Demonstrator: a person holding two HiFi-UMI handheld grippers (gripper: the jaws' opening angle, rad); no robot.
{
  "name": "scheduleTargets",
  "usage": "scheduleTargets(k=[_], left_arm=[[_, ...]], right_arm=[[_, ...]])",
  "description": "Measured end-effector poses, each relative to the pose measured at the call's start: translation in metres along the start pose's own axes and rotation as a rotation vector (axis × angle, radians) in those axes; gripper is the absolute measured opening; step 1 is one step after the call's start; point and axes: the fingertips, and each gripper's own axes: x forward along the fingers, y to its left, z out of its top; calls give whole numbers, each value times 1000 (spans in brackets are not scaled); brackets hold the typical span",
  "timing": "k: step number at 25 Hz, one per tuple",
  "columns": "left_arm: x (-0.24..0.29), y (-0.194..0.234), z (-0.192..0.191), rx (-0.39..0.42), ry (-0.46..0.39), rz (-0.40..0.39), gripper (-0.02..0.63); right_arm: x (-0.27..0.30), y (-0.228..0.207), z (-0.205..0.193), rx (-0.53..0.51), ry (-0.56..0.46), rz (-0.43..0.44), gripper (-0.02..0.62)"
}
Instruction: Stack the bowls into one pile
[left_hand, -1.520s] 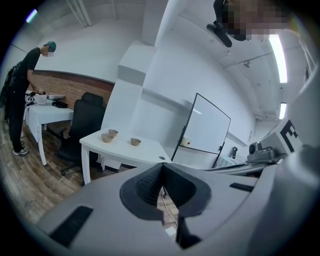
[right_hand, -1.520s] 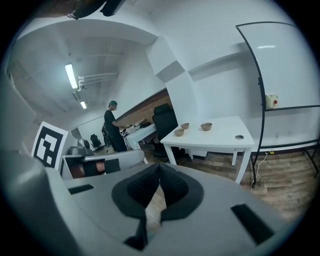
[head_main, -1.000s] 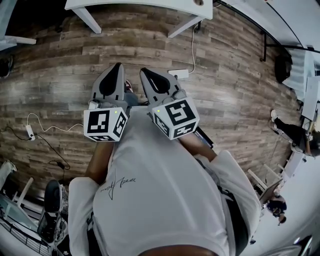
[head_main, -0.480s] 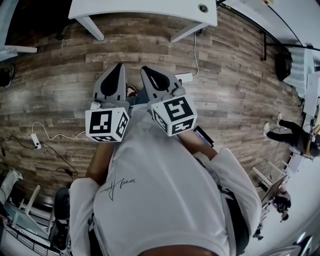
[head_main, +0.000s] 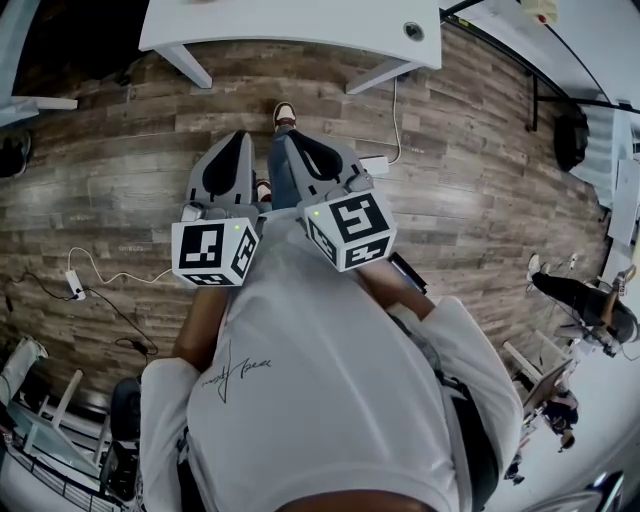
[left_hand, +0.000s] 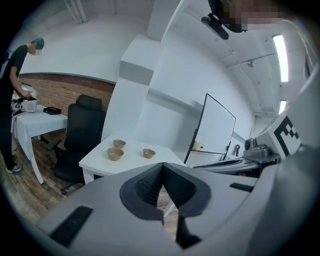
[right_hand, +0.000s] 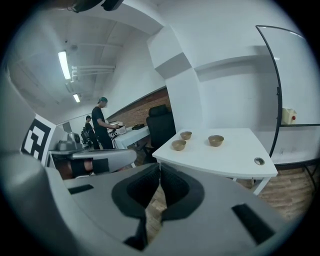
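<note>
Three brown bowls stand apart on a white table (left_hand: 131, 161): a larger bowl (left_hand: 114, 154) in front, a second bowl (left_hand: 119, 143) behind it and a third bowl (left_hand: 148, 153) to the right. The right gripper view shows the same bowls (right_hand: 179, 145), (right_hand: 186, 135), (right_hand: 216, 140) on the table (right_hand: 227, 157). My left gripper (left_hand: 162, 167) and right gripper (right_hand: 159, 167) are both shut and empty, held side by side at chest height, well short of the table. In the head view the left gripper (head_main: 236, 142) and right gripper (head_main: 291, 146) point at the table edge (head_main: 300, 22); the bowls are out of that view.
A black office chair (left_hand: 80, 135) stands left of the table, and a whiteboard (left_hand: 215, 127) to its right. A person (left_hand: 11, 100) works at another table far left. On the wooden floor lie a power strip (head_main: 376, 165) and a cable (head_main: 100, 272). My foot (head_main: 284, 114) steps forward.
The table has slid further into the head view as I walk toward it, and a foot has come forward. Both grippers stay shut and keep their pose.
</note>
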Motion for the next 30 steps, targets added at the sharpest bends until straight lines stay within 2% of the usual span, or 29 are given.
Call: scheduleTargets(k=[7,14,24,30], left_arm=[[48,29,24,-7,-38,40,3],[107,44,44,-10,-16,35,3],[169,81,71,-36,10,108,3],[200,97,81,-39,23,138,3]], right_arm=[[44,-29,25,-6,5,35,11],[87,-70,53,10,17,53,11],[151,-105,90,15,43,142,11],[179,-133,107,26,42,158,11]])
